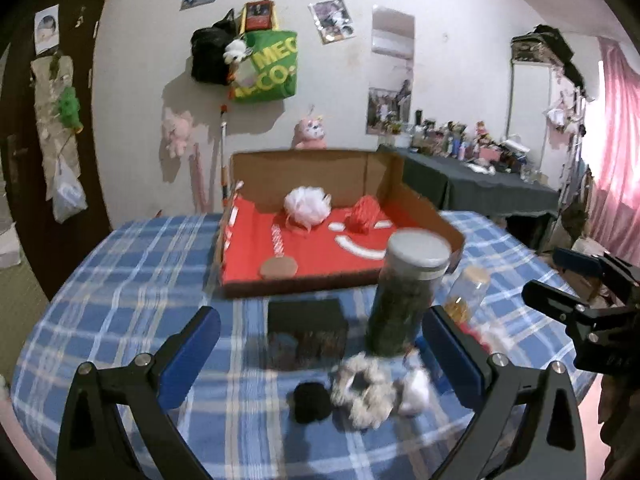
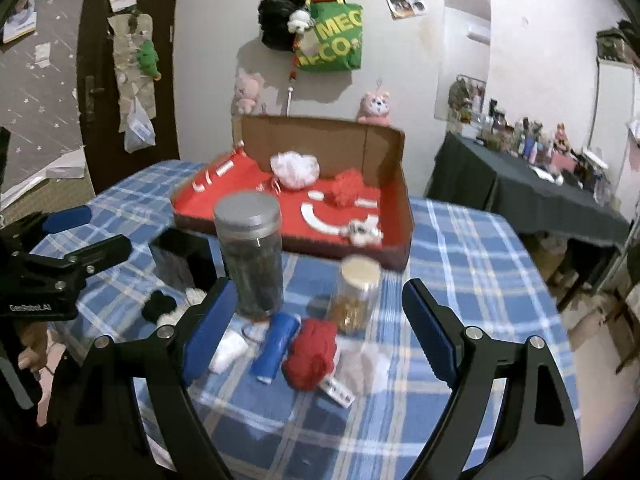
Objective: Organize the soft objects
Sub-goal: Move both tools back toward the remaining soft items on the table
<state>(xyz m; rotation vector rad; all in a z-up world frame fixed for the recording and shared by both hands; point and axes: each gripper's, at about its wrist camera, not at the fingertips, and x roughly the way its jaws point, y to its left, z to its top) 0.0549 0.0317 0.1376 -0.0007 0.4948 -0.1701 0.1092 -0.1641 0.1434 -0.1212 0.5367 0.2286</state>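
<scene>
A cardboard box (image 1: 420, 208) with a red floor holds a white mesh pouf (image 1: 307, 205) and a red pouf (image 1: 362, 214). In the right wrist view the box (image 2: 400, 208) also holds a small white plush (image 2: 362, 233). My left gripper (image 1: 320, 336) is open and empty above a black pom (image 1: 311, 402), a grey scrunchie (image 1: 364, 394) and a white soft piece (image 1: 416, 394). My right gripper (image 2: 316, 308) is open and empty over a red yarn ball (image 2: 312, 354), a blue roll (image 2: 276, 346) and a white roll (image 2: 230, 350).
A tall grey-lidded jar (image 1: 404, 296) and a small cork-lidded jar (image 2: 356, 296) stand on the blue plaid table (image 1: 140, 280) before the box. A black box (image 1: 306, 330) sits left of the tall jar. A dark side table (image 2: 520, 188) stands to the right.
</scene>
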